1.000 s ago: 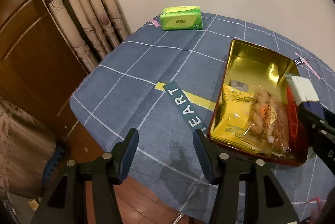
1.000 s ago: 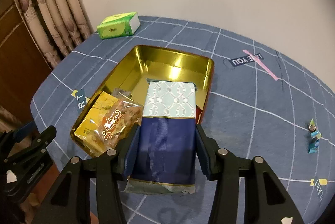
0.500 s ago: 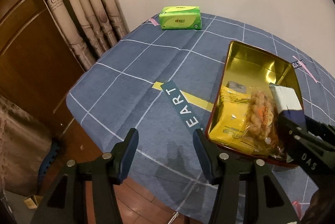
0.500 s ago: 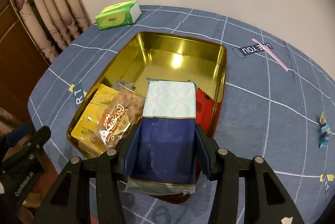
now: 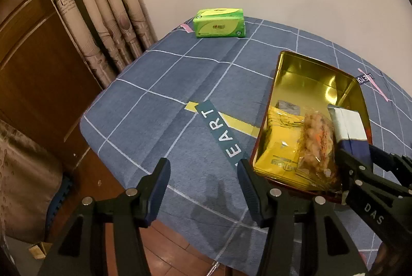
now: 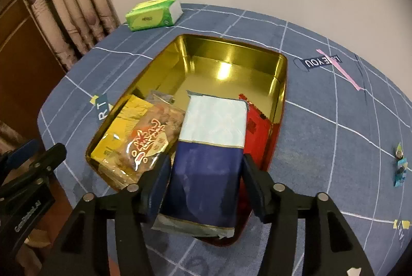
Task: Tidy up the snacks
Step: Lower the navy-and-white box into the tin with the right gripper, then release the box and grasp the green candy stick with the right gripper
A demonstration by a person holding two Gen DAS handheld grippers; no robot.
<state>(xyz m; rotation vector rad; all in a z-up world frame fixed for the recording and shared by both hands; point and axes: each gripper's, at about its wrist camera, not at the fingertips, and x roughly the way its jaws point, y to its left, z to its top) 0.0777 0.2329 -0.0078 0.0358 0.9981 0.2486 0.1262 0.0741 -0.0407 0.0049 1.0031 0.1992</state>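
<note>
- Only the right wrist view shows the red packet [image 6: 257, 131] in the gold tin [image 6: 231, 49].
- A green tissue pack [image 5: 219, 23] lies behind the tin.
- Left gripper [image 5: 203, 188]: fingers apart, empty, left of the tin.
- Right gripper [image 6: 206, 185]: jaws just opening; blue-and-white packet [image 6: 208, 147] between the fingers, tilted over the tin's near rim; contact unclear.

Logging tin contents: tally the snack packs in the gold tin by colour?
Yellow pack: 1
Clear orange-print pack: 1
Blue-and-white pack: 1
Red pack: 1
Total in the gold tin: 4
</note>
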